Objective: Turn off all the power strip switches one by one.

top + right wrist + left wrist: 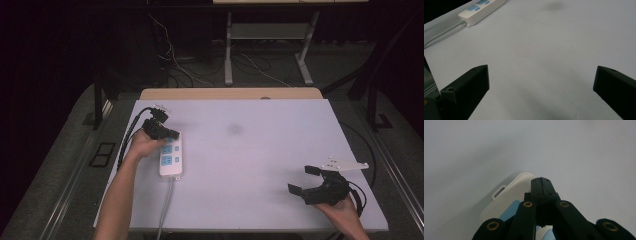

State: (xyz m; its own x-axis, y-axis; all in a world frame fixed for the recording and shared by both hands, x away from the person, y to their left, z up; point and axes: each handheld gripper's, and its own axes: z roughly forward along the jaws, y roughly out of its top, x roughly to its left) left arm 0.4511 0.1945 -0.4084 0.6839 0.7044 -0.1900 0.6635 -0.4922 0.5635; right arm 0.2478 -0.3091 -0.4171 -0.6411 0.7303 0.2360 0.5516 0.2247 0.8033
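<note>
My left hand-held gripper (172, 134) sits over the far end of the white power strip (170, 156), its jaws pressed flat together with nothing between them — in the left gripper view the closed tips (541, 181) reach just past the strip's rounded end (511, 192), and the blue socket faces show under the jaw arms. The strip lies flat on the white bench (250, 150) directly beneath this hand-held gripper, its grey cord (166, 205) running back toward me along my left forearm. My right hand-held gripper (306, 180) rests well apart from the strip, near my edge of the bench, with its jaws spread wide and empty — from its own view the strip (482, 10) lies far ahead and to the left, with bare bench between the two jaw tips.
</note>
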